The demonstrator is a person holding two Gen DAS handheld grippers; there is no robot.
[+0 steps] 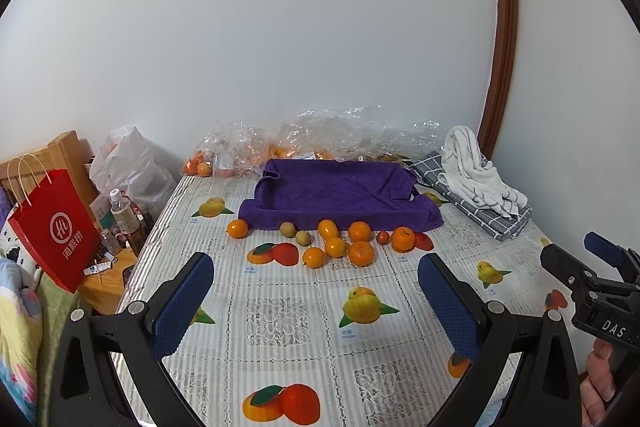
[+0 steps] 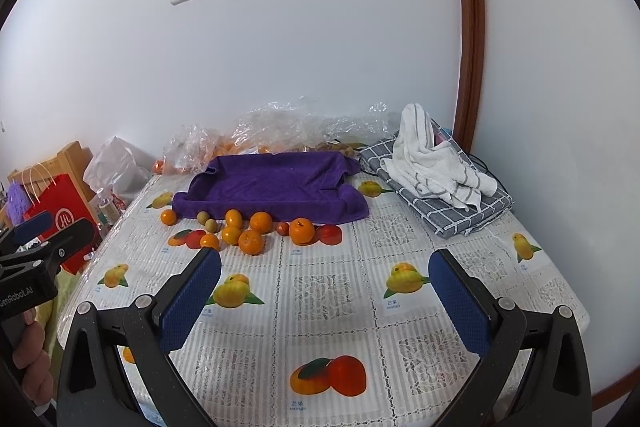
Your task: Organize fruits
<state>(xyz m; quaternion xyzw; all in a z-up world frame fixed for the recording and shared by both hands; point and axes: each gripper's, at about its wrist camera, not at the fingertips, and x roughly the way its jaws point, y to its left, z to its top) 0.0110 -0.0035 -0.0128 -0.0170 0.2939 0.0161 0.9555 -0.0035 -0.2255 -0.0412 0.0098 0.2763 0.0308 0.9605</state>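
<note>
Left wrist view, both grippers' jaws wide, oranges [image 1: 360, 231] before purple towel [image 1: 340, 193], plastic bags [image 1: 320, 135] behind.

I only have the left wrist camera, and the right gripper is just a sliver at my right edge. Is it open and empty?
Observer: Yes. In the right wrist view the right gripper stands open, its blue pads wide apart, with nothing between them but tablecloth.
Operator: Is anything hiding by that white towel at the back right?
Observer: Something pink peeks out at the far side of the white towel, above the grey checked cloth. I cannot tell what it is.
</note>
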